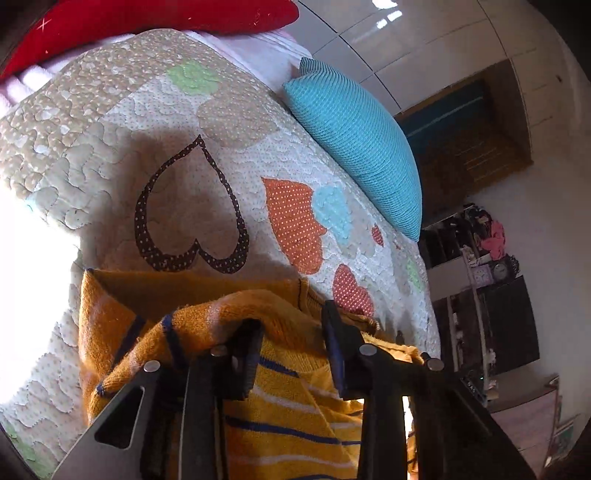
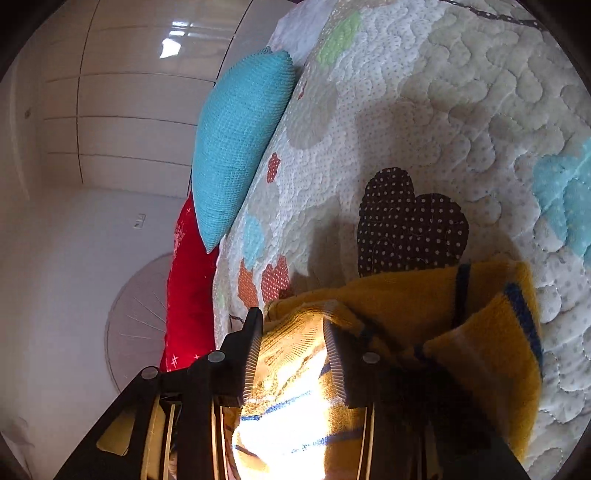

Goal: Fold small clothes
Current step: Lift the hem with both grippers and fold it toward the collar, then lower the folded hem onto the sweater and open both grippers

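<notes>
Sweater (image 1: 280, 413): mustard-yellow knit with thin navy-blue and white horizontal stripes; in the right wrist view the same sweater (image 2: 480, 332) shows mustard with dark blue bands, its lower part washed out by bright light. Quilt (image 1: 110, 147): cream ground with small dots, tan dotted border, and heart patches in orange with white dots, pale blue, pale green, beige, and a dark brown white-dotted heart outline (image 1: 192, 214). A solid dark brown heart patch (image 2: 410, 225) with white dots shows in the right wrist view. Cushion (image 1: 358, 144): turquoise, ribbed texture. Pillow (image 1: 147, 22): red with small white star marks. Hand-held gripper (image 1: 291, 332): black fingers.
</notes>
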`<action>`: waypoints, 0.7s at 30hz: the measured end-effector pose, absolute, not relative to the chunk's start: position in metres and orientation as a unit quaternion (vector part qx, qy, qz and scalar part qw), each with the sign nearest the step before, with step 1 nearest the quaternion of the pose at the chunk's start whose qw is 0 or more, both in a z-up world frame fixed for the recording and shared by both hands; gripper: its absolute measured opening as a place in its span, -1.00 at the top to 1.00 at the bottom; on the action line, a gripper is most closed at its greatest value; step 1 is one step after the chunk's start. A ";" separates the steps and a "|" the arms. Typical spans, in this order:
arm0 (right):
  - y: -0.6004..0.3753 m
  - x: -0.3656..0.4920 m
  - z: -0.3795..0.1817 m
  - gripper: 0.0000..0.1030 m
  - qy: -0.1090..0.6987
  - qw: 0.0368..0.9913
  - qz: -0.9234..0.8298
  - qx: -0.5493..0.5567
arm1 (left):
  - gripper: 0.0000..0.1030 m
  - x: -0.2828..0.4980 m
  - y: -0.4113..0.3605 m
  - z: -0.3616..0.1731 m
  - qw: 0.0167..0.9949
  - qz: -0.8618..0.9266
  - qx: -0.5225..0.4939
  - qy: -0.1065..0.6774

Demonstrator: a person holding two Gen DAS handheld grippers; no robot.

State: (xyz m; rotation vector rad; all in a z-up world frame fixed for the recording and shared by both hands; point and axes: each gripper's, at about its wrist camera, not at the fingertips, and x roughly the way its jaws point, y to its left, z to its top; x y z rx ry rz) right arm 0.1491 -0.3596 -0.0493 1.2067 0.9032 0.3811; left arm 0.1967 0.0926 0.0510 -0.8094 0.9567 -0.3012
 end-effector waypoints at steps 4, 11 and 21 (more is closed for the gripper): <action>-0.367 0.149 -0.042 -0.24 0.386 0.713 0.164 0.562 | 0.03 0.197 0.108 0.050 0.760 -0.183 -0.449 0.433; -0.394 0.137 -0.024 -0.45 0.373 0.729 0.121 0.561 | -0.38 0.193 0.124 0.062 0.734 -0.196 -0.495 0.422; -0.377 0.076 0.011 -0.45 0.433 0.821 0.112 0.356 | -0.61 0.183 0.140 0.081 0.724 -0.185 -0.536 0.393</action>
